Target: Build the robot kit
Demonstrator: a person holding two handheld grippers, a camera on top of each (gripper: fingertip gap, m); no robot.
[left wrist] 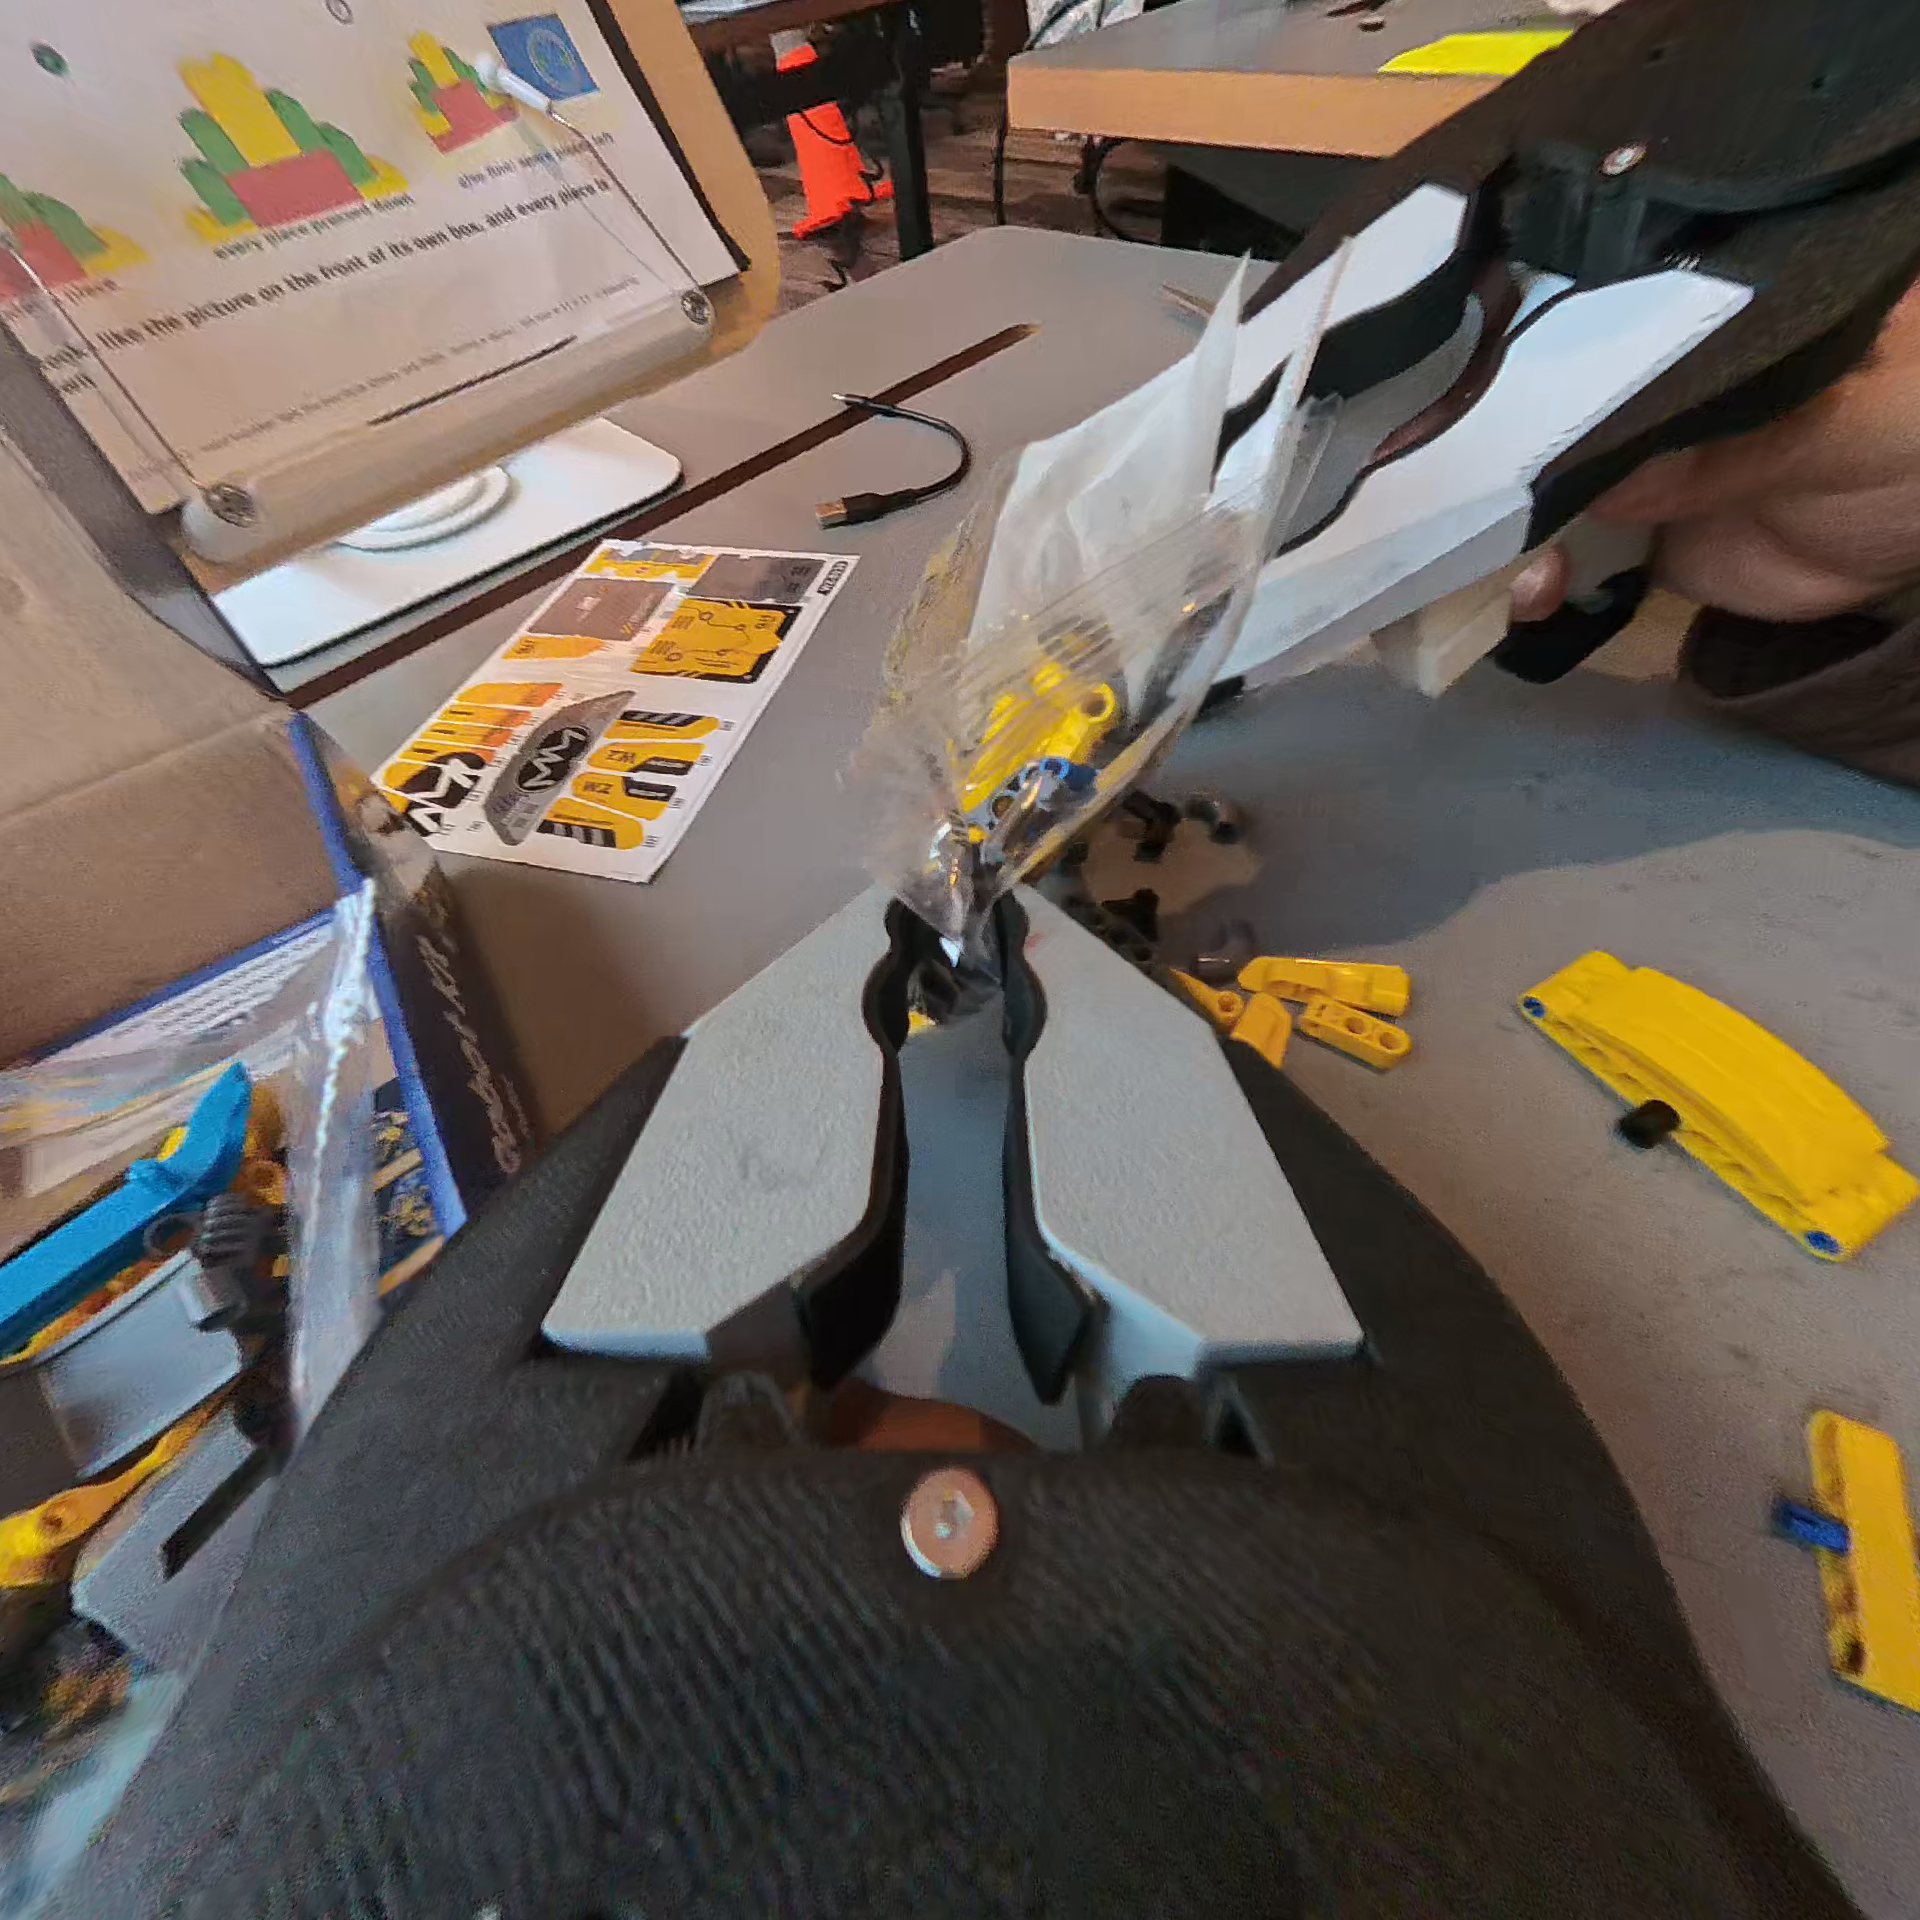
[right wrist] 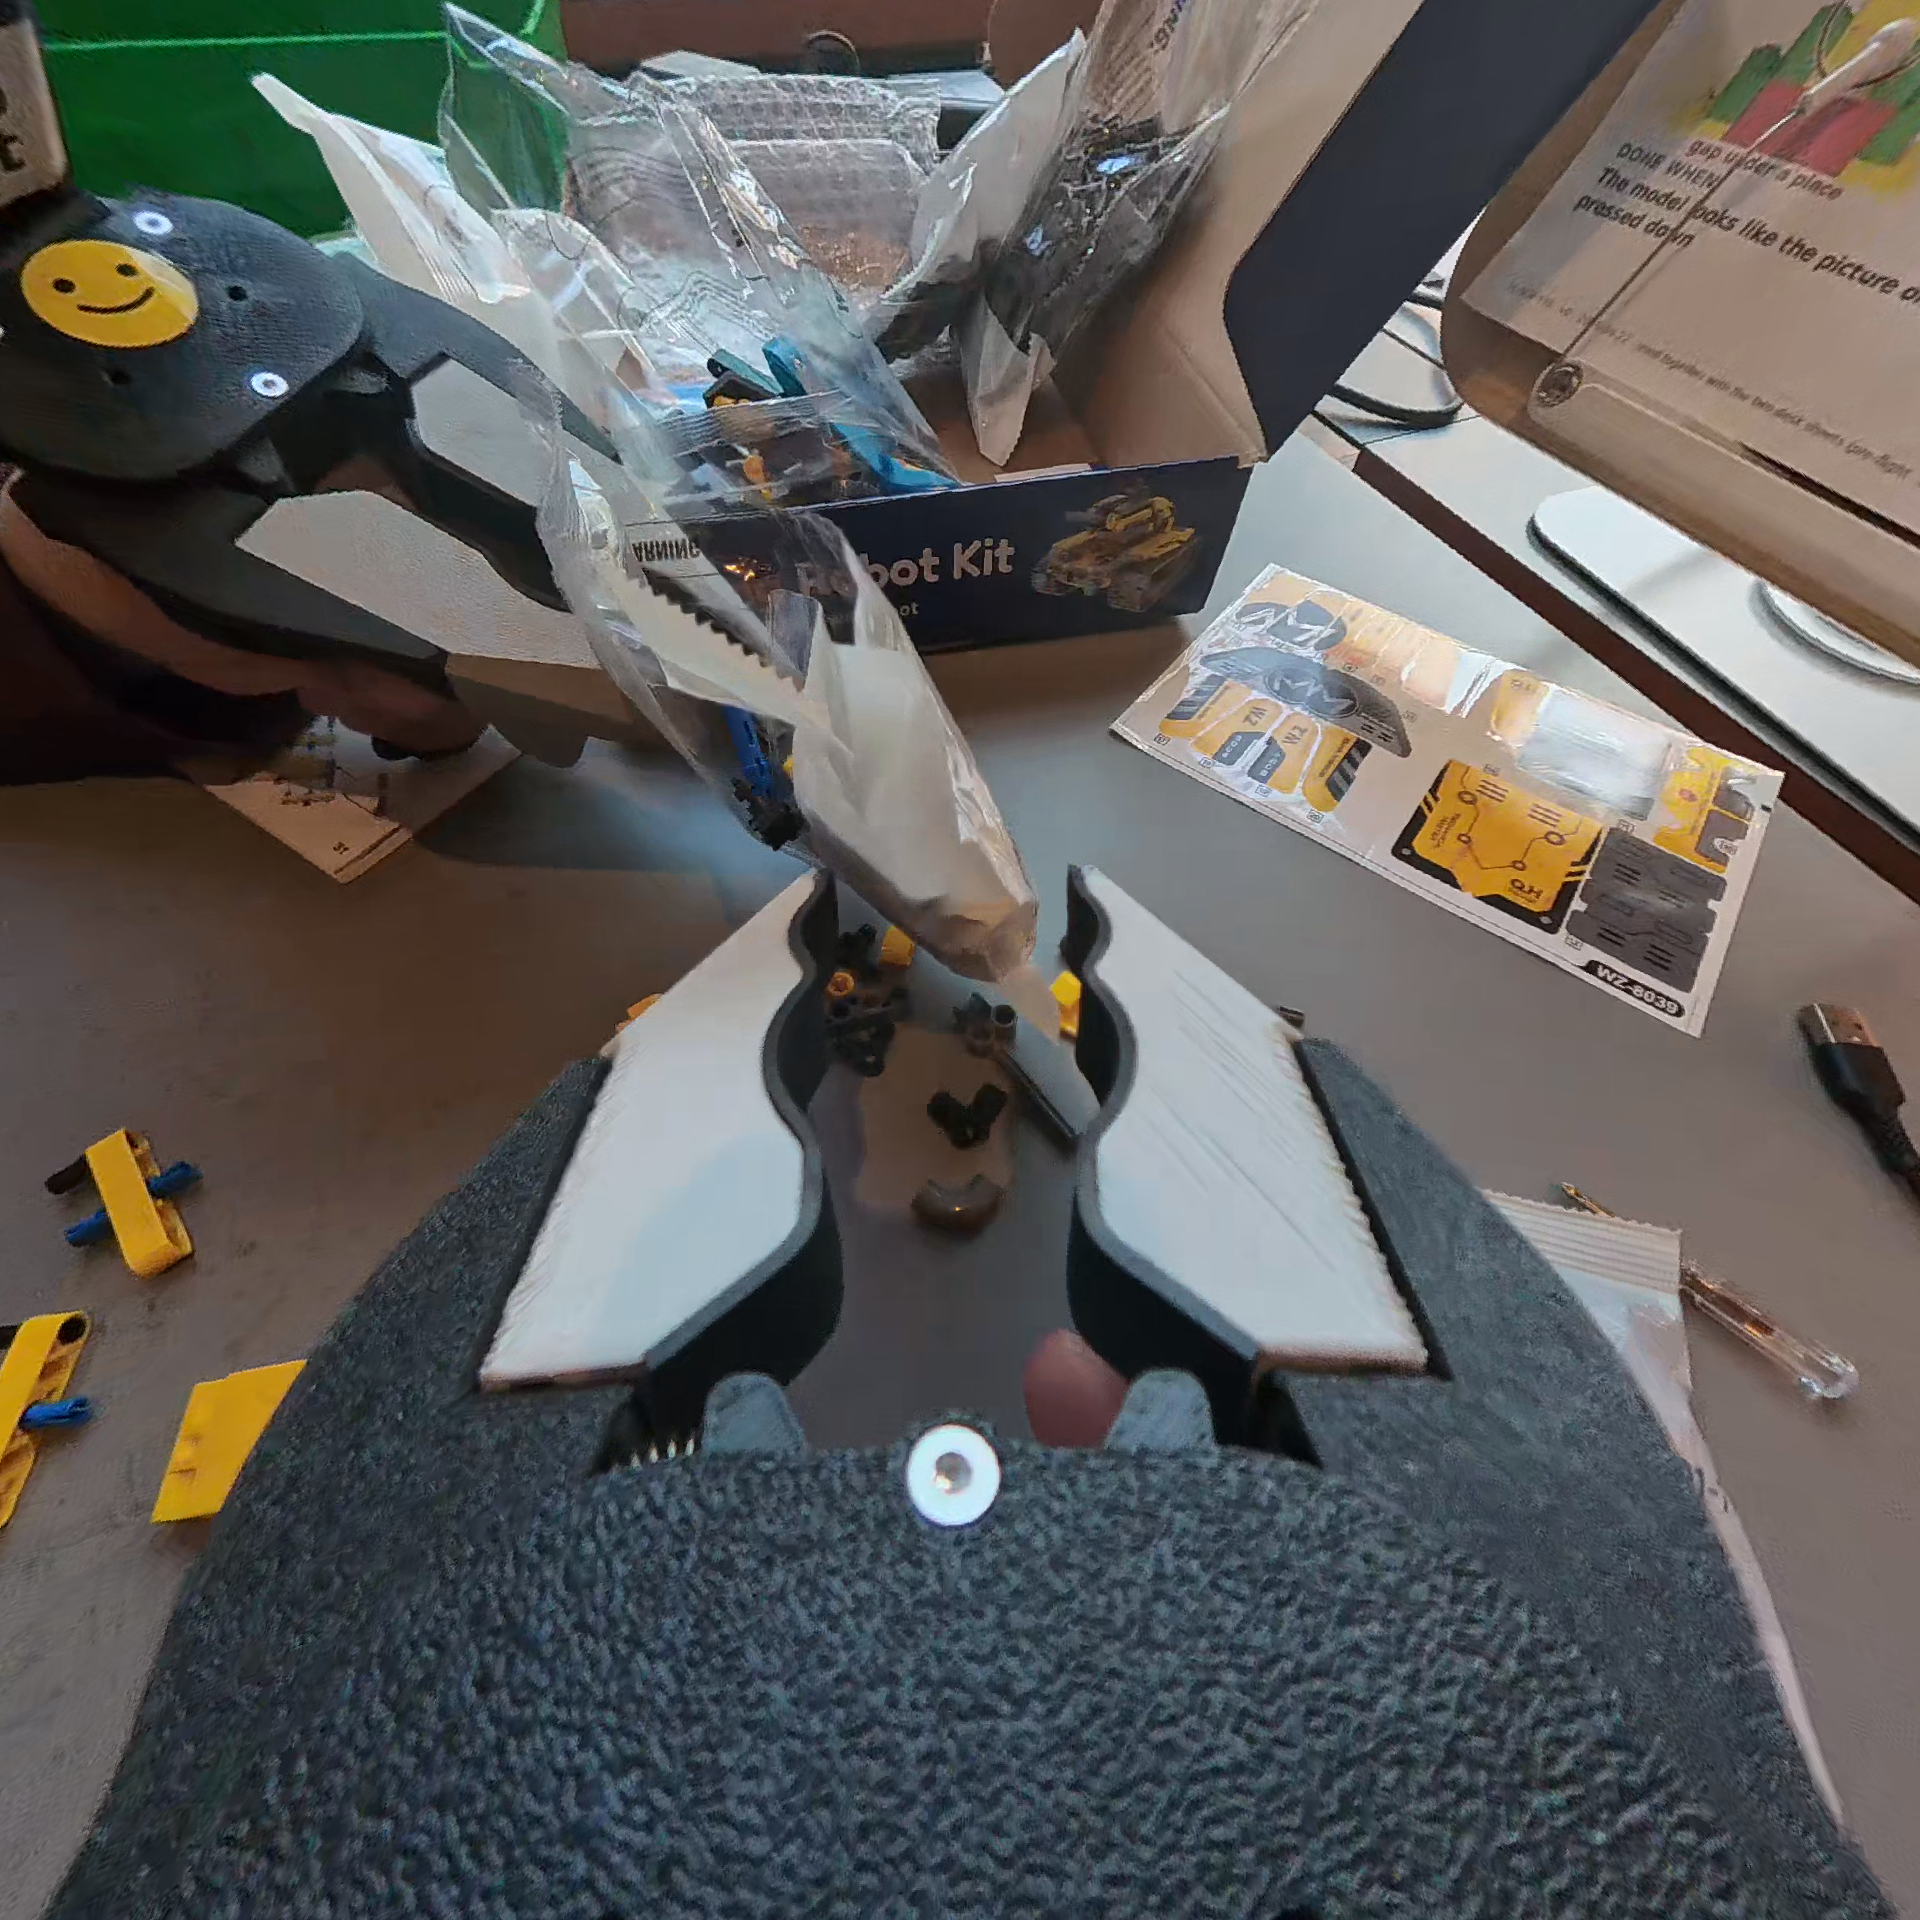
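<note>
The left gripper [left wrist: 951, 940] is clamped on the clear plastic bag [left wrist: 1081, 665]; the right gripper [right wrist: 951, 935] stands apart around the bag's far corner.

Clear plastic bag [right wrist: 894, 790] between spread right tool [right wrist: 951, 914] fingers.

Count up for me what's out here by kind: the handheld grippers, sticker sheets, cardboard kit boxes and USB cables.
Black and grey two-finger grippers: 2 (left gripper, right gripper)
Yellow and black sticker sheet: 1
Open blue cardboard kit box: 1
Black USB cable: 1
Total: 5
</note>
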